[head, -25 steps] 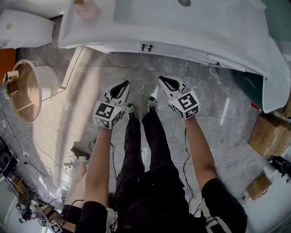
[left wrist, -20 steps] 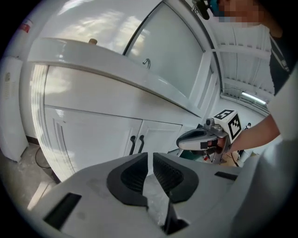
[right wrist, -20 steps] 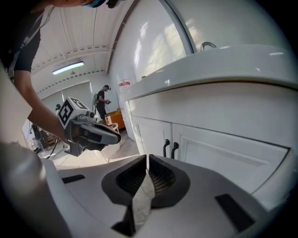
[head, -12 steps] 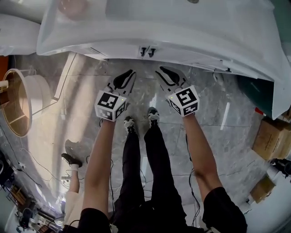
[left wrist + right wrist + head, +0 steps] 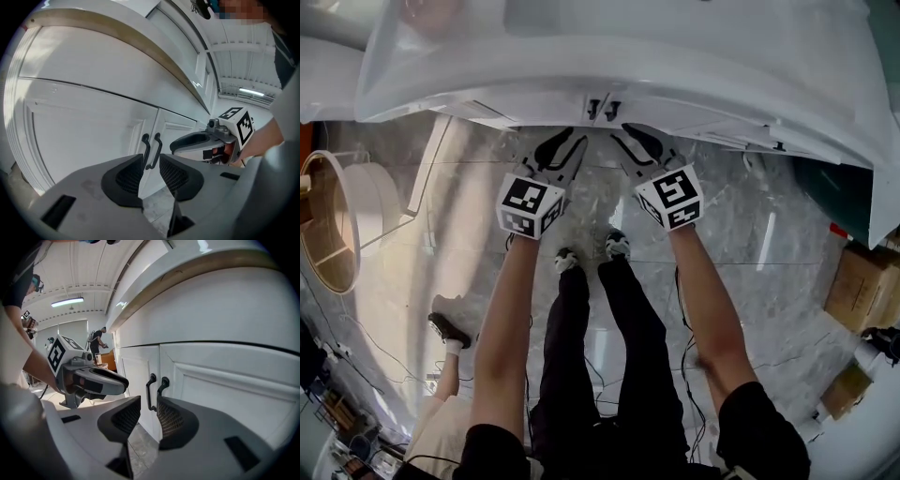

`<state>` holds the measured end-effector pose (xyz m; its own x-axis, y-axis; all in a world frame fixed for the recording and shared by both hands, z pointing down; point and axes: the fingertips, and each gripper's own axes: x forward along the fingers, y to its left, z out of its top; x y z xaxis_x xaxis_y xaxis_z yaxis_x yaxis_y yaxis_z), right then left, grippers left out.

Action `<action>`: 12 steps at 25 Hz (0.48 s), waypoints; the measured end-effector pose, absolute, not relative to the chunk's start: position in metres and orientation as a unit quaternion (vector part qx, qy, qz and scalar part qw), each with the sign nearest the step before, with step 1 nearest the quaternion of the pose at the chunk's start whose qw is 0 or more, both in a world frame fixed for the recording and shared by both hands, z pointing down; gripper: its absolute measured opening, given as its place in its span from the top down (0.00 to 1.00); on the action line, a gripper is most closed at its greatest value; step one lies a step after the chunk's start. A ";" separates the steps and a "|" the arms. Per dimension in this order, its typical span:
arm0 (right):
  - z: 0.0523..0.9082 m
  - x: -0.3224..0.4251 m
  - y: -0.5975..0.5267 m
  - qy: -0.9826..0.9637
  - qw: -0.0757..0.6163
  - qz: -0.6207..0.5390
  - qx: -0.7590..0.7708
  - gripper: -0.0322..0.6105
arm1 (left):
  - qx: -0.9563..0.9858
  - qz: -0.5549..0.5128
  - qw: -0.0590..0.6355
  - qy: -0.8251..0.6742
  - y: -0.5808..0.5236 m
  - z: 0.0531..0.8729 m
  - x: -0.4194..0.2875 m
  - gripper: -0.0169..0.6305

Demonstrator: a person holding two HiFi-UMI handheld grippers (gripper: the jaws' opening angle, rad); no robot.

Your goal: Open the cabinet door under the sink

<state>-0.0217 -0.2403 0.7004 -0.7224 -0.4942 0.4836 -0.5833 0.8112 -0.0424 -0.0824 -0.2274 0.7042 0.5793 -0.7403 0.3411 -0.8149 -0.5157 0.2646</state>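
At the far left of the head view, a round white stand [image 5: 356,202] sits on the grey marble floor [image 5: 769,234], well apart from the arms. Near it is another person's dark shoe [image 5: 442,328]. The left gripper [image 5: 562,148] points at the cabinet below the white counter [image 5: 675,56] of the sink. Its jaws are spread and nothing is between them. Its own view shows, through the gap, two dark handles [image 5: 146,150] ahead of the tips. They stand side by side at the meeting edge of the two white cabinet doors [image 5: 89,140], and both doors are shut.

The right gripper [image 5: 636,145] is just beside the left one, not touching it, and aims at the same handles. Its jaws have just been opening and now stand apart. Only air is between the pads, and no pad touches a handle. The edge of the counter overhangs both grippers. Bare floor lies between the doors and the person's own shoes [image 5: 617,244]. Cardboard boxes [image 5: 861,281] stand well apart at the right edge.
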 end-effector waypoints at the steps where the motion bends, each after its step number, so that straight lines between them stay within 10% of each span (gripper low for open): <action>1: 0.703 -0.023 -0.243 -0.923 0.231 0.095 0.293 0.70 | 0.868 0.093 0.197 -0.447 -0.232 0.705 -0.081 0.84; 12: 0.725 -0.033 -0.269 -0.925 0.208 0.096 0.303 0.76 | 0.885 0.105 0.171 -0.420 -0.264 0.725 -0.064 0.84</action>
<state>-0.0325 -0.2686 0.7246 -0.7300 -0.5201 0.4434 -0.5997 0.7986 -0.0506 -0.0637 -0.2640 0.7248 0.6247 -0.7078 0.3298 -0.7797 -0.5887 0.2133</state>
